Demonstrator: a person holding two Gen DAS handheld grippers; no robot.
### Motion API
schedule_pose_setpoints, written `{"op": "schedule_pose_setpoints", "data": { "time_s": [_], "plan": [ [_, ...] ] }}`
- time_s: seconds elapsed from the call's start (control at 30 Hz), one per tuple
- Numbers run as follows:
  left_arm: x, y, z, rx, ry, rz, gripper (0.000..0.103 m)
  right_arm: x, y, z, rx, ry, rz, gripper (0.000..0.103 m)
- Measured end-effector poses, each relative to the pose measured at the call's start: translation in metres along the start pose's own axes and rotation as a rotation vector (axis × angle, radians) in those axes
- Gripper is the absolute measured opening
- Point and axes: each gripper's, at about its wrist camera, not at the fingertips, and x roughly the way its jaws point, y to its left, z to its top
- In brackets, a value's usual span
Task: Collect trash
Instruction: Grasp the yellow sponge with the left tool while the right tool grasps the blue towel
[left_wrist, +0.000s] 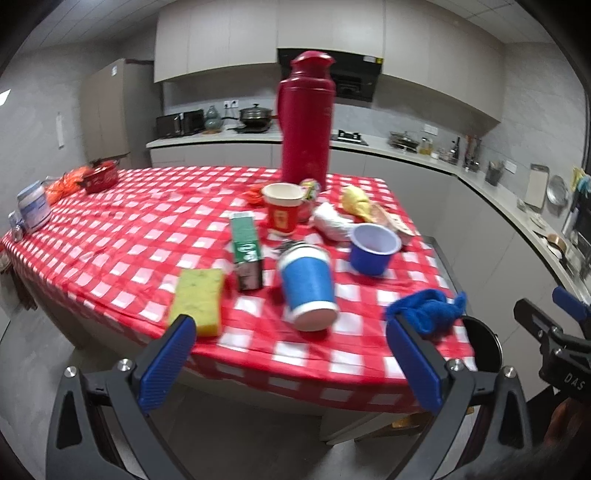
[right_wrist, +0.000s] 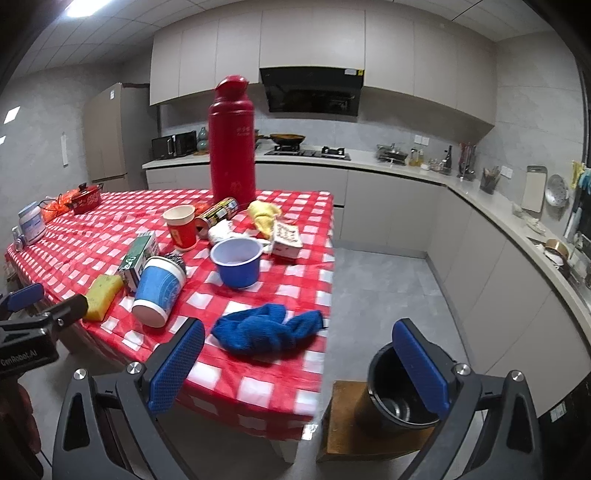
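Both grippers hung off the near edge of the desk (left_wrist: 110, 258) with their fingers spread wide and empty, the left gripper (left_wrist: 291, 358) facing the blue paper cup (left_wrist: 308, 286) and the right gripper (right_wrist: 299, 365) spanning the desk corner and the black bin (right_wrist: 399, 391) on a wooden stool (right_wrist: 343, 424) beside it. The blue paper cup lay tipped on its side among the clutter, its long axis running front to back and its white base toward the near edge. Next to it a green carton (left_wrist: 246, 254) lay with its long axis roughly parallel, between the cup and a yellow sponge (left_wrist: 197, 301); a blue cloth (right_wrist: 266, 328) sat bunched at the desk's near right corner.
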Motion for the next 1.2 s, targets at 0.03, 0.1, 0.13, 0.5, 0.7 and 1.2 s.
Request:
{"op": "schedule_pose_setpoints", "data": {
  "time_s": [0.03, 0.1, 0.13, 0.5, 0.7, 1.2],
  "plan": [
    [0.002, 0.005, 0.000, -0.008, 0.005, 0.002, 0.103, 0.005, 0.004, 0.000, -0.001, 0.006, 0.005, 0.099],
    [0.009, 0.017, -0.001, -0.028, 0.019, 0.010, 0.103, 0.014, 0.011, 0.000, -0.001, 0.019, 0.011, 0.098],
    [0.012, 0.023, -0.001, -0.036, 0.025, 0.013, 0.103, 0.019, 0.015, 0.000, -0.002, 0.026, 0.016, 0.097],
    [0.048, 0.066, -0.006, -0.025, 0.056, 0.063, 0.103, 0.066, 0.053, -0.001, -0.029, 0.077, 0.022, 0.093],
    [0.075, 0.078, -0.016, -0.010, 0.090, 0.074, 0.103, 0.095, 0.053, -0.015, -0.011, 0.135, -0.021, 0.092],
    [0.124, 0.089, -0.018, 0.010, 0.115, 0.063, 0.100, 0.138, 0.055, -0.027, 0.014, 0.179, -0.084, 0.085]
  ]
}}
